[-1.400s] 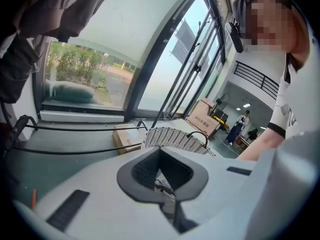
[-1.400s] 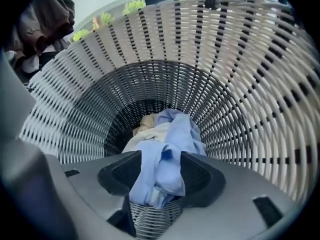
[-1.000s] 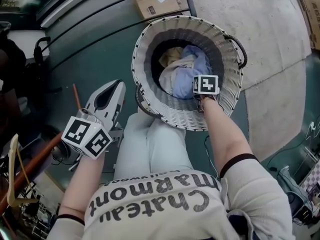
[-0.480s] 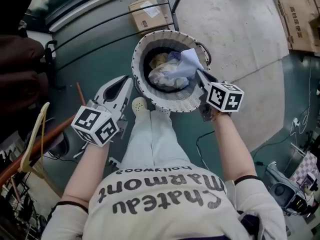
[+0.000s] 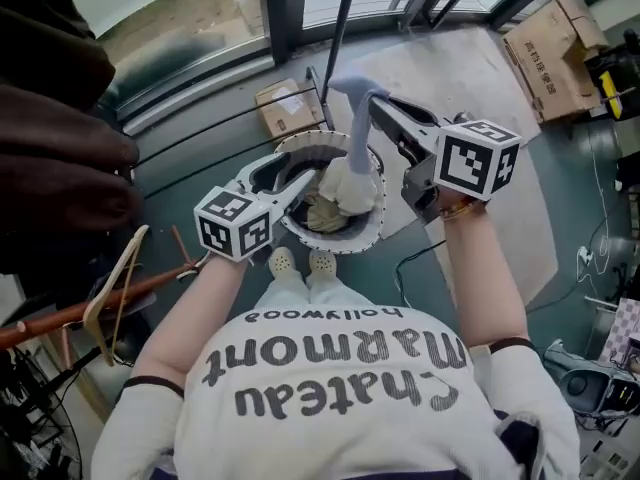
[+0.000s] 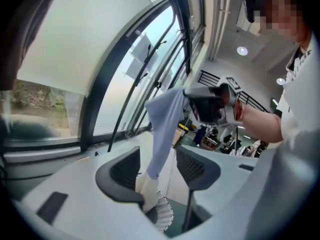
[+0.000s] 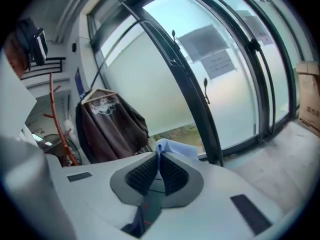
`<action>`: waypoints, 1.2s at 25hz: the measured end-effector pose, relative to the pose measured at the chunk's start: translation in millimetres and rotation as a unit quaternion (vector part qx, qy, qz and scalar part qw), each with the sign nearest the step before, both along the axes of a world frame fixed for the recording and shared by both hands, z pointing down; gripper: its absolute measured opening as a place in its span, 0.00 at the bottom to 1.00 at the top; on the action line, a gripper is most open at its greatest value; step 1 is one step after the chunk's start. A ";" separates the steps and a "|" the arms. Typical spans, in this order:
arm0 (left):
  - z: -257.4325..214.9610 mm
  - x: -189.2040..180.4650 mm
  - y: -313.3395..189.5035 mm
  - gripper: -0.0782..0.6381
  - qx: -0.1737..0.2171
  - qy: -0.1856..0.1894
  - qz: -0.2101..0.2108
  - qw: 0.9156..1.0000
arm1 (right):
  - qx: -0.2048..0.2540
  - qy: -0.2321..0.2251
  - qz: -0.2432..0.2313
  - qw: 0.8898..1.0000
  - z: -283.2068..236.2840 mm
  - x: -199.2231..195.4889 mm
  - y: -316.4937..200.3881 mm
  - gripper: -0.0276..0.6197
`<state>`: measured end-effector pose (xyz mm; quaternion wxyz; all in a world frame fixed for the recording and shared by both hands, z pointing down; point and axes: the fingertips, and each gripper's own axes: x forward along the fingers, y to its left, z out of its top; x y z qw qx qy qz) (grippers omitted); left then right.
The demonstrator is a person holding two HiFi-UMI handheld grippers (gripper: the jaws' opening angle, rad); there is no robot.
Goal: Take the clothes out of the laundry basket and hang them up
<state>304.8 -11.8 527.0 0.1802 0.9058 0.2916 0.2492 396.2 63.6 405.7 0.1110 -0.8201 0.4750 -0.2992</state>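
My right gripper [image 5: 372,101] is raised high above the white woven laundry basket [image 5: 370,230] and is shut on the top of a light blue garment [image 5: 357,133]. The garment hangs down into the basket, where cream clothes [image 5: 322,211] lie. In the right gripper view the jaws pinch a fold of the blue cloth [image 7: 176,148]. My left gripper [image 5: 302,180] is over the basket's left rim; its jaws have just been opening and stand apart. In the left gripper view the blue garment [image 6: 164,126] shows in the gap between the fingers [image 6: 119,174], not pressed by them.
A cardboard box [image 5: 284,108] lies beyond the basket and more boxes [image 5: 548,50] at far right. Dark clothes [image 5: 55,118] hang at left, above a wooden hanger [image 5: 112,286] and a red rack bar [image 5: 60,316]. A cable [image 5: 404,268] runs on the floor.
Both grippers have risen. The right one has drawn the blue garment up out of the basket. The left jaws have gone from shut to open.
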 end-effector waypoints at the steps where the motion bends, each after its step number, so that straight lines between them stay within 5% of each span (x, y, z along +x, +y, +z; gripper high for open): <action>1: -5.4 6.9 8.7 0.42 0.003 0.005 0.014 1.000 | 0.014 0.009 -0.012 1.000 -22.7 -2.3 -7.9 0.10; 8: -26.7 45.2 58.5 0.48 0.043 0.024 0.079 0.996 | 0.059 0.043 -0.069 0.995 -112.7 -37.1 -32.8 0.10; 9: -28.5 46.4 60.8 0.45 0.047 0.026 0.079 0.995 | 0.065 0.043 -0.073 0.994 -117.1 -41.5 -33.4 0.10; 11: -32.7 46.8 61.0 0.18 0.054 0.028 0.075 0.995 | 0.074 0.040 -0.073 0.994 -118.7 -45.5 -31.2 0.10; 13: -34.1 41.6 59.7 0.15 0.061 0.018 0.090 0.994 | 0.076 0.039 -0.059 0.995 -111.2 -40.7 -22.6 0.10; 19: -87.1 25.1 56.9 0.15 0.026 0.025 0.154 0.987 | -0.007 -0.030 0.015 0.999 -9.1 -1.7 12.3 0.10; 22: -128.5 34.1 42.6 0.15 -0.013 0.038 0.132 0.990 | -0.032 -0.086 0.010 0.996 49.5 -8.0 17.8 0.12; 24: -153.7 41.4 34.3 0.15 -0.034 0.042 0.114 0.992 | -0.017 -0.126 -0.005 0.992 72.6 -21.2 20.1 0.39; 25: -165.5 44.3 31.9 0.15 -0.044 0.044 0.105 0.993 | -0.007 -0.144 -0.010 0.990 80.5 -27.5 22.8 0.42; 30: -226.7 55.3 28.9 0.15 -0.109 0.083 0.070 0.988 | -0.055 -0.178 -0.019 0.982 143.5 -60.3 54.5 0.42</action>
